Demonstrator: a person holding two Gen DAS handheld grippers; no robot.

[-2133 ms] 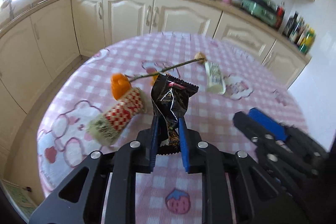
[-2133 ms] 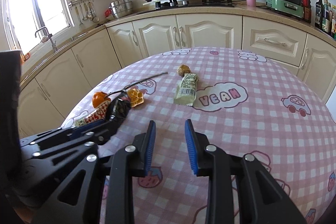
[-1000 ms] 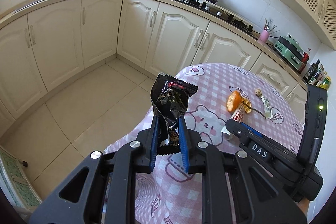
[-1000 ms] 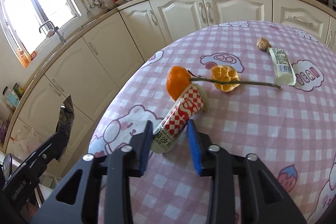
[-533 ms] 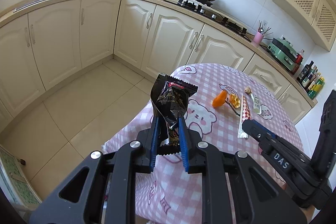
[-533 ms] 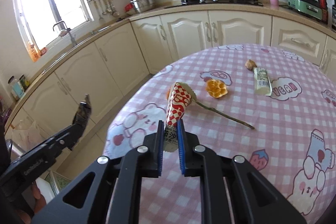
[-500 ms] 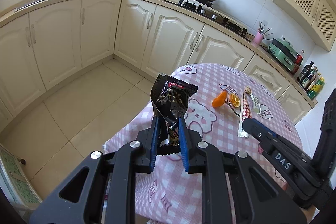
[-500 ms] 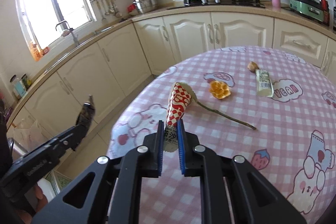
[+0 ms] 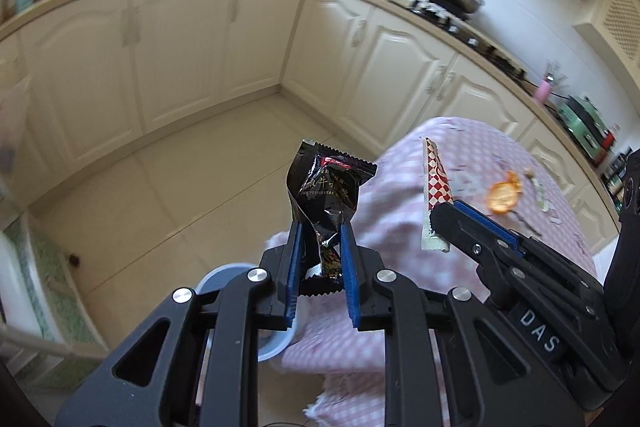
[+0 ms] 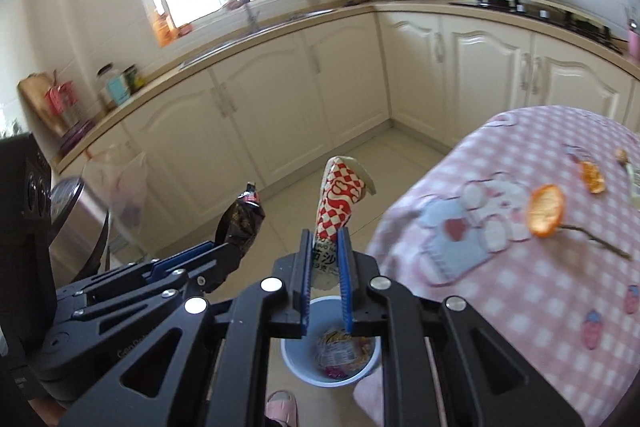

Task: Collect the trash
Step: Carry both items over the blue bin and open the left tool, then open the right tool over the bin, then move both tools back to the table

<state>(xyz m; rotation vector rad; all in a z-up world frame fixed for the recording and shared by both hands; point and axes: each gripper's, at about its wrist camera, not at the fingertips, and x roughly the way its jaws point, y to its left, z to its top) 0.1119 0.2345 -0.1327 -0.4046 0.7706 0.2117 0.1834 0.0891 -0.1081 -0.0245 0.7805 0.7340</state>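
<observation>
My left gripper (image 9: 320, 239) is shut on a crumpled black snack wrapper (image 9: 326, 187), held upright over the floor beside the table; that wrapper also shows in the right wrist view (image 10: 240, 217). My right gripper (image 10: 325, 247) is shut on a red-and-white checked wrapper (image 10: 338, 199), also seen in the left wrist view (image 9: 434, 183). Both grippers hang above a light blue trash bin (image 10: 296, 367) on the floor with wrappers inside; its rim shows in the left wrist view (image 9: 216, 275).
The round table with a pink checked cloth (image 10: 540, 287) stands to the right, carrying orange peels (image 10: 546, 211), a twig (image 10: 596, 241) and a pale wrapper (image 9: 541, 193). Cream cabinets (image 10: 280, 115) line the walls. A steel bin (image 10: 76, 223) stands at left.
Both grippers have swung left off the table and down toward the floor with their wrappers. The blue bin has come into view below them.
</observation>
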